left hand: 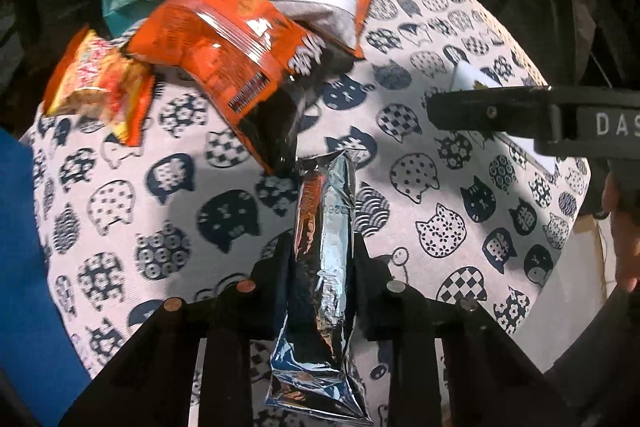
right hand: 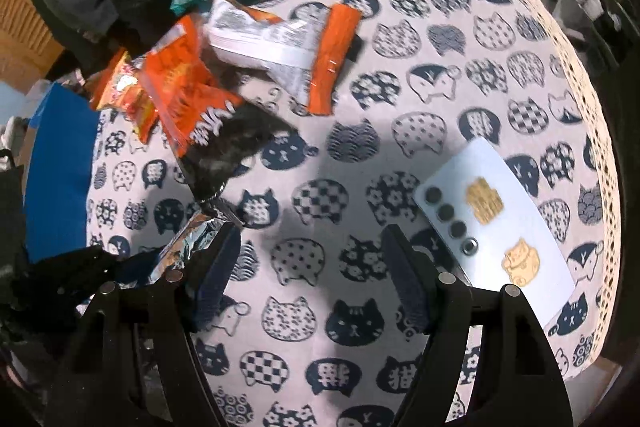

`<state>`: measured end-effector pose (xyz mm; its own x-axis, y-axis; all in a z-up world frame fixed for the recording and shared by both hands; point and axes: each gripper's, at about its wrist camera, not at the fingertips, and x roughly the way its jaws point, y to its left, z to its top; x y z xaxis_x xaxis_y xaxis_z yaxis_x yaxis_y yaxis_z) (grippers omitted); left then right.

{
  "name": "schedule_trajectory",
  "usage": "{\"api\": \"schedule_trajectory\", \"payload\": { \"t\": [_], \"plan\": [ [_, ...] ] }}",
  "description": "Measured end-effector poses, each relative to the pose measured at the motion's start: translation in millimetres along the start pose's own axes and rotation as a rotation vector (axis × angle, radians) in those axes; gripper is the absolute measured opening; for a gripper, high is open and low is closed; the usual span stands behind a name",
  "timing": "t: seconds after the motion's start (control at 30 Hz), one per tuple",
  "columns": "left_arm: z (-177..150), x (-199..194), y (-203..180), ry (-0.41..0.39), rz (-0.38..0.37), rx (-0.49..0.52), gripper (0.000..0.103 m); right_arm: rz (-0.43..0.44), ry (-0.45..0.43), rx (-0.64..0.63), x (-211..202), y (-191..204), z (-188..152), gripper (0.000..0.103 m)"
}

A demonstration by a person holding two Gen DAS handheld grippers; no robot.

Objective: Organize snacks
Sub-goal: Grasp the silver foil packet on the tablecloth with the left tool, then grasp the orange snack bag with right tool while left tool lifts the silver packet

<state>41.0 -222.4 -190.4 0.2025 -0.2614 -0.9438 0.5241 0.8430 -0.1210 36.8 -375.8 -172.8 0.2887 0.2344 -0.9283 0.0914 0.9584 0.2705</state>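
A silver packet [left hand: 326, 267] stands edge-up at centre, clenched in the left gripper [left hand: 324, 259]. Orange bags [left hand: 224, 39] crowd the upper left of the tablecloth [left hand: 440, 187]. The right gripper [right hand: 316, 259] hangs released over bare cloth, with a white card [right hand: 520, 211] at right.

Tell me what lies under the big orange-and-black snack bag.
The orange-and-black bag overlaps a white-and-orange packet behind it and the cat-print tablecloth. Whatever else lies beneath is covered.
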Motion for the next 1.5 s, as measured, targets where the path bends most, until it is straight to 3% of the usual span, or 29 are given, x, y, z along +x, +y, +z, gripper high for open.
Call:
{"api": "schedule_trajectory", "payload": {
  "t": [0.43,0.63,0.77,0.93,1.27,1.33,1.37,1.4,1.5],
  "plan": [
    [-23.6,-19.9,41.0,0.018,0.025,-0.12,0.026,0.024,0.029,-0.16,23.4,65.2,33.8,0.074],
    [-28.3,-33.8,62.5,-0.02,0.03,-0.164,0.025,0.028,0.04,-0.202,40.6,96.3,54.1,0.074],
    [-25.0,-42.0,78.7,-0.053,0.022,-0.22,0.025,0.023,0.045,-0.216,51.6,105.7,66.1,0.073],
    [-14.5,-49.9,97.0,-0.096,0.072,-0.264,0.025,0.016,0.052,-0.226,68.8,113.6,78.8,0.074],
    [-6.0,-55.0,117.3,-0.141,0.087,-0.322,0.025,-0.01,0.051,-0.254,98.6,118.3,83.1,0.074],
    [-5.1,-55.0,117.0,-0.145,0.086,-0.323,0.025,-0.016,0.047,-0.265,100.6,119.9,81.0,0.069],
    [-4.3,-54.6,116.4,-0.145,0.087,-0.321,0.025,-0.021,0.046,-0.274,101.1,121.2,79.4,0.059],
    [-4.6,-55.5,116.4,-0.147,0.088,-0.32,0.025,-0.023,0.044,-0.286,100.9,122.8,77.4,0.055],
    [-5.8,-57.5,115.9,-0.155,0.089,-0.317,0.025,-0.017,0.051,-0.3,96.7,124.8,71.6,0.051]
  ]
}}
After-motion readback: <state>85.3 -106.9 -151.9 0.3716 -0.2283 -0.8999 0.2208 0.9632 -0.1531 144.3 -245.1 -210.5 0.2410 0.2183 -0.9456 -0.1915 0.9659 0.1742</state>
